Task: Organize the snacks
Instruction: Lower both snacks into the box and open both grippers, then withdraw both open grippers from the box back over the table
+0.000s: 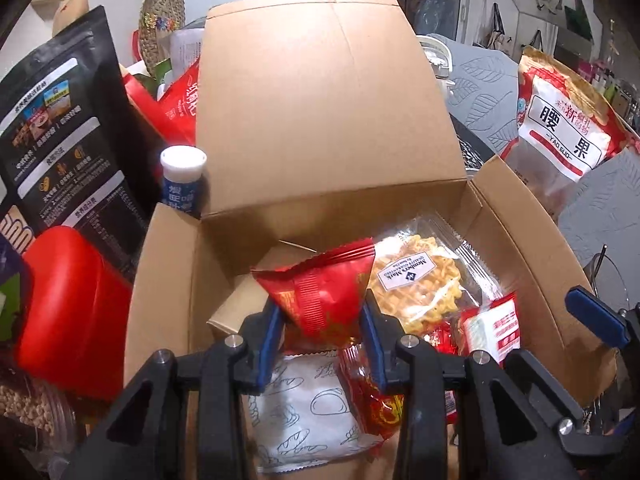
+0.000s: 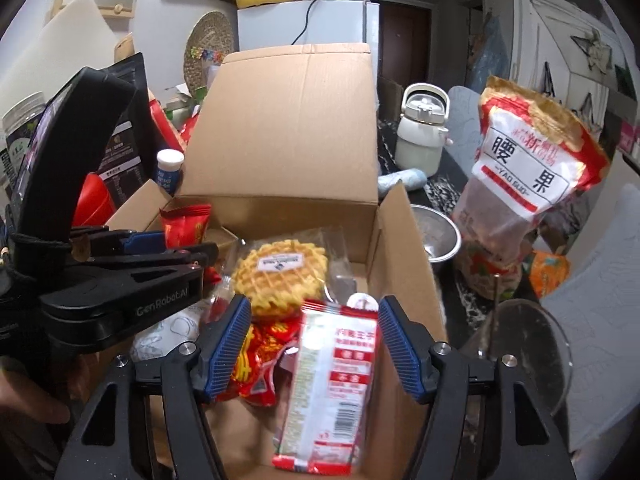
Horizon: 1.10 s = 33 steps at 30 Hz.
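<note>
An open cardboard box [image 1: 328, 120] [image 2: 288, 128] holds several snacks. My left gripper [image 1: 320, 332] is shut on a red snack packet [image 1: 320, 292] and holds it over the box; the packet also shows in the right wrist view [image 2: 186, 228]. A wrapped waffle [image 1: 420, 284] [image 2: 280, 276] lies in the box, with a white bread-print packet [image 1: 304, 408] and red wrappers [image 1: 372, 396] below. My right gripper [image 2: 312, 344] is open over the box, its fingers apart on either side of a red-and-white packet [image 2: 336, 384] that lies in the box and also shows in the left wrist view [image 1: 492, 328].
A cashew bag [image 2: 528, 176] [image 1: 560, 128] stands right of the box. A black pouch [image 1: 68, 132], a red container [image 1: 68, 300] and a small blue bottle [image 1: 182, 180] stand left. A white kettle [image 2: 420, 136], a metal bowl [image 2: 436, 232] and a glass [image 2: 524, 352] are at the right.
</note>
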### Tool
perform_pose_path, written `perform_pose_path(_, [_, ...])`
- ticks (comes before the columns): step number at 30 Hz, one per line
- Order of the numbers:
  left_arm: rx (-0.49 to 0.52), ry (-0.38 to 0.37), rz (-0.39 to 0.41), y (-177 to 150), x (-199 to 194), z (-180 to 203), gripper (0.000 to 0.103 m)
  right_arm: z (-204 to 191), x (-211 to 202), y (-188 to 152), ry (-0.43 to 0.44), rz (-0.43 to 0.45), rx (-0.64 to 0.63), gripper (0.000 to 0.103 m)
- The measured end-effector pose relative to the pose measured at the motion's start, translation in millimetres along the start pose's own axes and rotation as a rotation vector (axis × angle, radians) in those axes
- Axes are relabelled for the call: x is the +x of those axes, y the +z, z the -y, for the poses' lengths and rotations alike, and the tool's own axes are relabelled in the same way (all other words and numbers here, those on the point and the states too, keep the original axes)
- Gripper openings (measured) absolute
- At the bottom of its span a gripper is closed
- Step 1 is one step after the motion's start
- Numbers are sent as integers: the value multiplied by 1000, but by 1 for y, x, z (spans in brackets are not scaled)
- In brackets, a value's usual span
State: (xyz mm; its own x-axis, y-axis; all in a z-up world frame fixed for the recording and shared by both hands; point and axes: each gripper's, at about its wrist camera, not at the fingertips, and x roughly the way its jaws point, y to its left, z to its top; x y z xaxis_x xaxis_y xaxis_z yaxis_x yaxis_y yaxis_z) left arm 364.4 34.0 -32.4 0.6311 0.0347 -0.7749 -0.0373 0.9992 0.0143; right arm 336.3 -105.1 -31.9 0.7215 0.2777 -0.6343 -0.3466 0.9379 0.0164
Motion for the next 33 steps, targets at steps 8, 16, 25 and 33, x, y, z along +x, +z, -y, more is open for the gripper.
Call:
perform_pose_path(8, [3, 32, 47, 5, -23, 4, 81, 4, -19, 2, -18, 17, 18, 67])
perform_pose_path(16, [26, 28, 92, 2, -63, 12, 81, 9, -55, 5, -30, 65, 31, 67])
perform_pose_path(25, [41, -1, 166, -6, -124, 19, 81, 14, -103, 9, -41, 132, 46, 67])
perform_pose_path(33, [64, -24, 239, -19, -179, 30, 81, 16, -147, 4, -48, 182, 54, 68])
